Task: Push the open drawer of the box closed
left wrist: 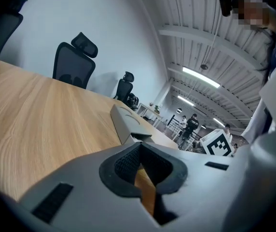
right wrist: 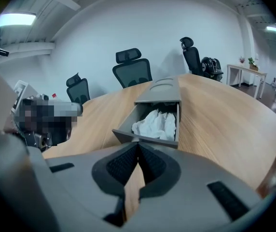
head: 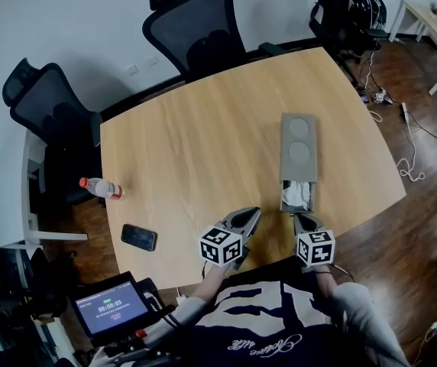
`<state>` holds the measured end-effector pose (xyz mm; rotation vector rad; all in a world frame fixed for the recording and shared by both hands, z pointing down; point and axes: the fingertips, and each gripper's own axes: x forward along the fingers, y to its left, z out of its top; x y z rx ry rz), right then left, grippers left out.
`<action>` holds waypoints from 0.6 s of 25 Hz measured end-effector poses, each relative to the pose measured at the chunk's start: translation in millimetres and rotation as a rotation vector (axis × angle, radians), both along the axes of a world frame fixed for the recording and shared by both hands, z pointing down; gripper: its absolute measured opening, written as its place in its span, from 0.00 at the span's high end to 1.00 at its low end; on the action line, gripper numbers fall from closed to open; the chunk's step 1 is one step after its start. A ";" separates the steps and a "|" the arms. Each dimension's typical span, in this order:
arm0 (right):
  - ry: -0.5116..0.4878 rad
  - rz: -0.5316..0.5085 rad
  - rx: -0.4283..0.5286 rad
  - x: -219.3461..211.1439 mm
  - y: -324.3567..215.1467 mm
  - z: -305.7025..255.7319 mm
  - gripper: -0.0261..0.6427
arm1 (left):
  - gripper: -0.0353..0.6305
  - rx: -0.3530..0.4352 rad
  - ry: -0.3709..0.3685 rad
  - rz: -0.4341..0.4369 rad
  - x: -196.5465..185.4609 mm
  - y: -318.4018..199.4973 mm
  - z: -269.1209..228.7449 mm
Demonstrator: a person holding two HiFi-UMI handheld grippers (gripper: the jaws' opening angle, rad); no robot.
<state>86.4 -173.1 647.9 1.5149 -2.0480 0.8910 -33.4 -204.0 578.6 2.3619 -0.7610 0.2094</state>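
A grey box [head: 298, 147] lies on the wooden table [head: 195, 144], right of centre. Its drawer [head: 296, 196] is pulled out toward me and holds a crumpled white cloth [head: 296, 193]. My right gripper [head: 302, 219] is shut and empty, its tips just short of the drawer front. In the right gripper view the drawer [right wrist: 128, 135] and cloth [right wrist: 155, 122] lie directly ahead of that gripper [right wrist: 138, 146]. My left gripper [head: 250, 215] is shut and empty, left of the drawer. In the left gripper view that gripper [left wrist: 139, 146] faces along the box's side [left wrist: 126, 124].
A water bottle [head: 101, 187] lies at the table's left edge, with a black phone [head: 138, 237] nearer me. Black office chairs [head: 194, 29] stand along the far and left sides. A screen with a timer [head: 111, 306] sits at the lower left.
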 end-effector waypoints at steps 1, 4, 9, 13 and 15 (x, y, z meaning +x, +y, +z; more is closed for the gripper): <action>0.001 -0.010 0.005 2.7 -8.3 -2.7 0.96 | 0.95 -0.004 -0.002 -0.015 0.9 -3.2 -0.6; -0.004 -0.038 0.018 19.3 -32.5 0.6 0.96 | 0.95 -0.010 -0.007 -0.066 12.0 -10.9 5.3; -0.012 -0.100 0.026 19.9 -66.6 1.7 0.96 | 0.95 -0.018 -0.019 -0.145 10.4 -25.9 6.3; -0.023 -0.123 0.032 18.7 -88.6 -1.1 0.96 | 0.95 -0.032 -0.035 -0.190 5.7 -33.0 5.7; -0.039 -0.128 0.040 23.3 -90.8 0.9 0.96 | 0.95 -0.034 -0.046 -0.213 9.8 -28.9 8.8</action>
